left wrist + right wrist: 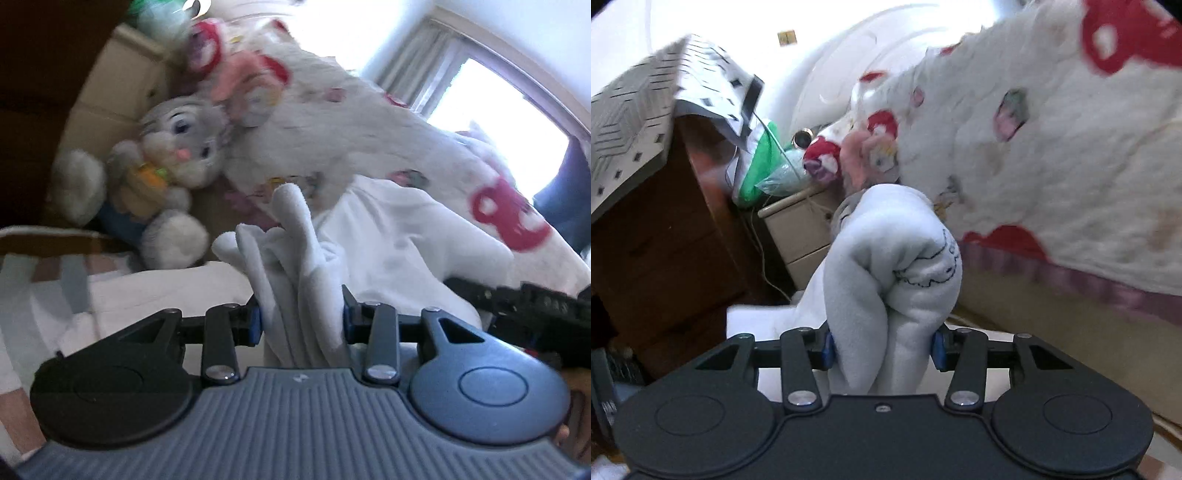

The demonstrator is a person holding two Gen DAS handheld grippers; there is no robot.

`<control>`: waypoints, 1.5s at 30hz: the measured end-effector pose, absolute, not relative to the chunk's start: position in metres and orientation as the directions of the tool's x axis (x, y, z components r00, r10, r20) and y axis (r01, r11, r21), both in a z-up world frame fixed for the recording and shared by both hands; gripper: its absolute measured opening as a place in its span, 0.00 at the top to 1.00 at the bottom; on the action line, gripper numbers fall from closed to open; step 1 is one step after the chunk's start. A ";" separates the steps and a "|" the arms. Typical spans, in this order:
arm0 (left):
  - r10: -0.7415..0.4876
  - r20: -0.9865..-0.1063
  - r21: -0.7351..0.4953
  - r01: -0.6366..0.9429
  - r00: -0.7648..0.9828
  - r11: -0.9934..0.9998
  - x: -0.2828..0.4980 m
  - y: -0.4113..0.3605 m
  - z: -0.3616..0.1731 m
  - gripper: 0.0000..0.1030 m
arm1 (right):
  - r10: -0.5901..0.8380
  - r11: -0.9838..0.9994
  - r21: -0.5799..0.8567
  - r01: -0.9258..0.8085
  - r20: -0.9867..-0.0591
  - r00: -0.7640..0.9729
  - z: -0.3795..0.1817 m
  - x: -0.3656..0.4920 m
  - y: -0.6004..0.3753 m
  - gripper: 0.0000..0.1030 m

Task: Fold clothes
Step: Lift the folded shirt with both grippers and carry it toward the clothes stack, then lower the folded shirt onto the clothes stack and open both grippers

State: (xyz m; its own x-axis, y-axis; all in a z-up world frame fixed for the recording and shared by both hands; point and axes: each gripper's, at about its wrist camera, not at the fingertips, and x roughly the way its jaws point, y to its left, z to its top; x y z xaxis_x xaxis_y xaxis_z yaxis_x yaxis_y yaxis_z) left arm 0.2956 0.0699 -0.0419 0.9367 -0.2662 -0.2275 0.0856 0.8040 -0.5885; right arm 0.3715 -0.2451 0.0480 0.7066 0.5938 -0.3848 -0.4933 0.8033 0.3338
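The left gripper [302, 317] is squeezing a bunch of soft white cloth [291, 266]. The cloth sits tight between its two blue pads [257, 320] and pokes up above them in folds. More of the same white garment spreads out to the right, just behind the gripper. The right gripper [884, 349] is also clamped on the white cloth [890, 266]. In this view the cloth is a fat, rolled lump that fills the gap between the pads and bulges up over them. A thin dark drawing line shows on the right side of the lump. Behind the cloth, far from both grippers, a fluffy white blanket [1052, 155] with red and pink shapes lies on a bed. A grey bunny toy [173, 147] sits to the far left in the left wrist view, leaning close to the blanket. In the right wrist view a small beige nightstand [798, 229] stands on the left, beside a brown wooden cabinet [661, 243]. A green and white bag [761, 162] rests on top of the nightstand. A bright window [498, 122] with curtains is at the far right in the left wrist view. Everything looks a bit blurry.
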 end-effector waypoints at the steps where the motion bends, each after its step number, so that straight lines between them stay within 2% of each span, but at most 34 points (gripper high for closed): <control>1: -0.259 -0.249 -0.606 0.059 0.933 0.794 0.300 0.075 -0.049 0.64 | 0.603 0.797 0.346 -0.495 -0.408 0.686 0.047 0.388 -0.235 0.49; 4: -0.260 -0.369 -0.629 -0.033 0.892 0.776 0.316 0.076 -0.075 0.64 | 0.602 0.798 0.384 -0.464 -0.524 0.602 0.022 0.438 -0.210 0.43; 6: -0.283 -0.429 -0.647 -0.073 0.857 0.759 0.324 0.076 -0.090 0.63 | 0.517 0.856 0.381 -0.350 -0.654 0.552 -0.009 0.469 -0.197 0.36; 7: -0.295 -0.459 -0.655 -0.094 0.838 0.750 0.328 0.076 -0.097 0.63 | 0.469 0.883 0.371 -0.288 -0.693 0.547 -0.022 0.477 -0.195 0.26; 8: -0.296 -0.463 -0.657 -0.099 0.835 0.747 0.329 0.074 -0.098 0.63 | 0.445 0.894 0.391 -0.220 -0.706 0.551 -0.036 0.482 -0.196 0.21; 12: -0.317 -0.407 -0.684 -0.056 0.856 0.727 0.324 0.071 -0.092 0.63 | 0.550 0.775 0.623 -0.111 -0.578 0.603 -0.064 0.471 -0.217 0.19; 13: -0.346 -0.374 -0.728 -0.041 0.861 0.685 0.321 0.074 -0.090 0.63 | 0.573 0.733 0.674 -0.092 -0.539 0.617 -0.070 0.467 -0.222 0.35; 14: -0.372 -0.346 -0.754 -0.019 0.862 0.657 0.320 0.076 -0.086 0.63 | 0.578 0.712 0.697 -0.084 -0.514 0.634 -0.069 0.462 -0.226 0.41; 15: -0.395 -0.320 -0.772 0.005 0.861 0.635 0.320 0.077 -0.082 0.63 | 0.580 0.687 0.723 -0.071 -0.488 0.652 -0.066 0.456 -0.231 0.43; 18: -0.401 -0.403 -0.730 -0.024 0.823 0.683 0.325 0.066 -0.073 0.63 | 0.578 0.641 0.767 -0.029 -0.457 0.676 -0.058 0.452 -0.244 0.42; 20: -0.407 -0.472 -0.715 -0.071 0.782 0.695 0.330 0.058 -0.083 0.62 | 0.526 0.756 0.653 -0.050 -0.560 0.640 -0.055 0.460 -0.239 0.35; 21: -0.413 -0.499 -0.712 -0.089 0.762 0.696 0.334 0.055 -0.090 0.58 | 0.491 0.807 0.588 -0.063 -0.607 0.625 -0.053 0.464 -0.236 0.28; 22: -0.415 -0.510 -0.708 -0.093 0.753 0.700 0.336 0.054 -0.094 0.56 | 0.414 0.870 0.488 -0.075 -0.639 0.648 -0.049 0.460 -0.231 0.13; 23: -0.416 -0.517 -0.703 -0.094 0.748 0.705 0.337 0.052 -0.096 0.51 | 0.336 0.920 0.383 -0.084 -0.659 0.673 -0.044 0.456 -0.226 0.09; 25: -0.375 -0.536 -0.648 -0.085 0.756 0.756 0.337 0.047 -0.092 0.48 | 0.234 0.962 0.260 -0.080 -0.642 0.731 -0.032 0.438 -0.216 0.10; 27: -0.336 -0.545 -0.602 -0.079 0.768 0.795 0.336 0.043 -0.088 0.48 | 0.133 0.990 0.121 -0.078 -0.560 0.818 -0.012 0.410 -0.197 0.19; 29: -0.331 -0.543 -0.596 -0.076 0.772 0.800 0.336 0.043 -0.087 0.48 | 0.160 0.987 0.045 -0.156 -0.435 0.886 0.004 0.378 -0.180 0.24; 31: -0.333 -0.539 -0.598 -0.073 0.774 0.798 0.336 0.044 -0.088 0.48 | 0.304 0.949 0.037 -0.314 -0.382 0.873 0.013 0.363 -0.166 0.35; 33: -0.345 -0.535 -0.624 -0.084 0.771 0.777 0.336 0.051 -0.089 0.48 | 0.404 0.898 0.013 -0.440 -0.421 0.812 0.006 0.349 -0.152 0.43; 35: -0.323 -0.526 -0.644 -0.121 0.787 0.756 0.333 0.061 -0.088 0.48 | 0.451 0.855 -0.016 -0.518 -0.470 0.759 -0.006 0.338 -0.140 0.42; 37: -0.224 -0.484 -0.626 -0.156 0.846 0.764 0.323 0.072 -0.079 0.51 | 0.406 0.850 -0.125 -0.512 -0.463 0.787 -0.033 0.318 -0.133 0.40; 38: -0.164 -0.460 -0.602 -0.171 0.873 0.780 0.317 0.075 -0.073 0.51 | 0.397 0.844 -0.177 -0.507 -0.430 0.811 -0.046 0.306 -0.134 0.38; 40: -0.109 -0.405 -0.556 -0.150 0.908 0.817 0.308 0.078 -0.061 0.55 | 0.392 0.858 -0.180 -0.482 -0.378 0.839 -0.059 0.296 -0.136 0.37; 41: -0.132 -0.377 -0.563 -0.114 0.917 0.819 0.307 0.079 -0.059 0.65 | 0.394 0.860 -0.178 -0.478 -0.363 0.845 -0.063 0.295 -0.137 0.37; 42: -0.187 -0.348 -0.591 -0.060 0.919 0.804 0.308 0.079 -0.060 0.68 | 0.394 0.864 -0.174 -0.473 -0.352 0.849 -0.064 0.297 -0.137 0.37; 44: -0.299 -0.301 -0.639 0.042 0.906 0.768 0.312 0.074 -0.063 0.68 | 0.394 0.870 -0.166 -0.465 -0.332 0.857 -0.067 0.301 -0.136 0.36; 45: -0.337 -0.315 -0.636 0.066 0.887 0.769 0.318 0.068 -0.068 0.68 | 0.402 0.876 -0.137 -0.463 -0.326 0.856 -0.069 0.304 -0.139 0.36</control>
State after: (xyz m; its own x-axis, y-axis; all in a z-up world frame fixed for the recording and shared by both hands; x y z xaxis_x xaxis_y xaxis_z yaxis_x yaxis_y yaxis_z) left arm 0.3180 0.0683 -0.0678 0.8870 -0.3373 -0.3153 0.0662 0.7688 -0.6360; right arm 0.3044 -0.1385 -0.0690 0.8558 0.4018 -0.3257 -0.4631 0.8757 -0.1366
